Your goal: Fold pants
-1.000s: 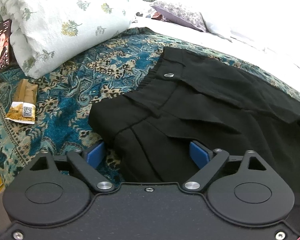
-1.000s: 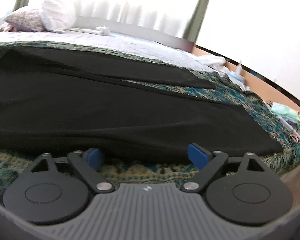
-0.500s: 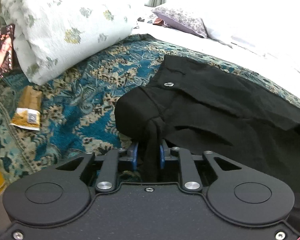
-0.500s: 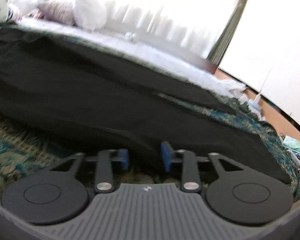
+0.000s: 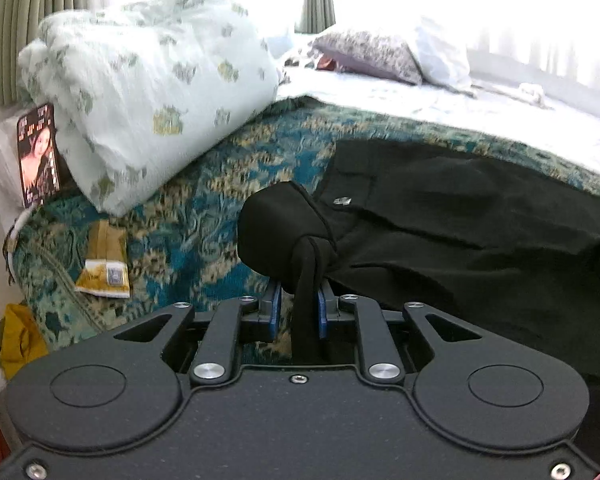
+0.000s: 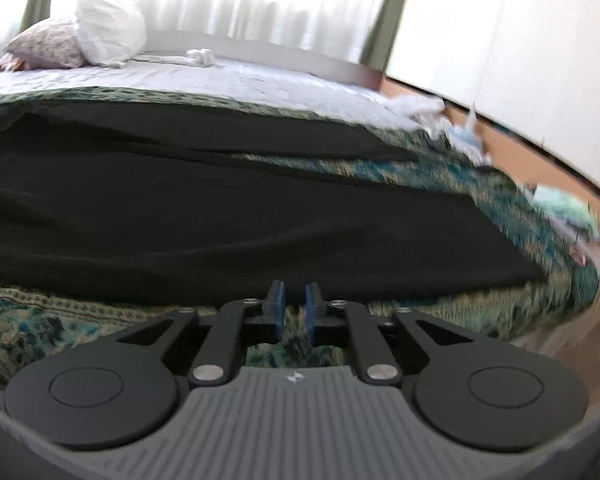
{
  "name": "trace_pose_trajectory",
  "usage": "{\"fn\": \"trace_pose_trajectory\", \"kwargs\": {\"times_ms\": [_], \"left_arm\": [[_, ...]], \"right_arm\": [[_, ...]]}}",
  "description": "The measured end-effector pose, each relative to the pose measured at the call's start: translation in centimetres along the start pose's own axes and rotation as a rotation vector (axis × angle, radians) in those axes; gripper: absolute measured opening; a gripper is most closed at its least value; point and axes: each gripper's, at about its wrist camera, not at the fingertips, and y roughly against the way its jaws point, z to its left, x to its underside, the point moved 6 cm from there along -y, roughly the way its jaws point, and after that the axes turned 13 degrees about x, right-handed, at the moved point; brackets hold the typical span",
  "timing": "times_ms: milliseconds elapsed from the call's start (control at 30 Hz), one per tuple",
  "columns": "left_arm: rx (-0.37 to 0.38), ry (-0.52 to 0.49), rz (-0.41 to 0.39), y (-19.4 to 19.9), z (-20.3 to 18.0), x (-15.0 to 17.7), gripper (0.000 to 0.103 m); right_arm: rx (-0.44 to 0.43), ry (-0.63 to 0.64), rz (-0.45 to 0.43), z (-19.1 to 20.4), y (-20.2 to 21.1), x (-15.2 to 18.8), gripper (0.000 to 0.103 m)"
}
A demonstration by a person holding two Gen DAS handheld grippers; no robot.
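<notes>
Black pants (image 5: 440,216) lie spread across the bed's patterned teal bedspread (image 5: 204,200), waistband toward the pillow end, legs running off toward the foot of the bed

Your left claw (image 5: 298,308) has just been closing and is now clamped on a bunched fold of the waistband corner; the cloth rises in a dark hump ahead of the blue pads (image 5: 276,308) and a strand of it hangs down between them. A small metal button (image 5: 342,200) shows on the waistband just past the hump

Your right claw (image 6: 294,304) has also just been closing; its jaws stand close together at the near edge of a pant leg (image 6: 260,216). This view is blurred, and you cannot tell from it whether the pads pinch the hem or only the bedspread shows between them

At the pillow end: a white floral pillow (image 5: 148,92), a picture card (image 5: 38,156) propped beside it, a yellow packet (image 5: 104,268) lying flat near the bed's left edge
</notes>
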Motion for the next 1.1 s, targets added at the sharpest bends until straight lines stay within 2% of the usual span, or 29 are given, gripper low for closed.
{"fn": "trace_pose_trajectory", "kwargs": {"times_ms": [67,133,233,300,367,500,633,800,933,967,1033,1100], "left_arm": [[-0.006,0.007,0.015,-0.4,0.2,0.4,0.018],[-0.011,0.001,0.021,-0.5,0.2,0.7,0.018],[-0.015,-0.008,0.027,-0.8,0.2,0.9,0.018],[-0.017,-0.006,0.032,-1.0,0.2,0.9,0.018],[-0.019,-0.003,0.037,-1.1,0.2,0.9,0.018],[-0.024,-0.005,0.049,-1.5,0.3,1.2,0.018],[-0.024,-0.001,0.061,-1.8,0.5,1.4,0.018],[-0.027,-0.001,0.067,-2.0,0.6,1.4,0.018],[-0.032,-0.003,0.071,-2.1,0.6,1.4,0.019],[-0.034,-0.004,0.071,-2.1,0.5,1.4,0.019],[-0.034,-0.002,0.070,-2.2,0.6,1.4,0.019],[-0.041,0.000,0.073,-2.3,0.5,1.4,0.019]], "right_arm": [[-0.058,-0.110,0.044,-1.1,-0.2,0.5,0.049],[-0.144,-0.277,0.082,-2.5,-0.1,0.9,0.058],[-0.213,-0.525,0.126,-4.8,-0.7,1.3,0.061],[-0.178,-0.635,0.149,-6.1,-1.9,1.7,0.061],[-0.101,-0.710,0.163,-7.5,-3.3,2.1,0.060],[-0.001,-0.864,0.134,-10.5,-6.0,2.5,0.056],[0.084,-0.965,0.116,-13.3,-8.8,2.6,0.049],[0.154,-1.064,0.126,-17.1,-13.2,2.3,0.043],[0.191,-1.151,0.122,-20.8,-15.9,2.4,0.042],[0.209,-1.161,0.123,-21.5,-16.4,2.5,0.035],[0.242,-1.163,0.126,-23.2,-17.8,2.5,0.028],[0.233,-1.146,0.130,-24.1,-18.8,2.5,0.027]]}}
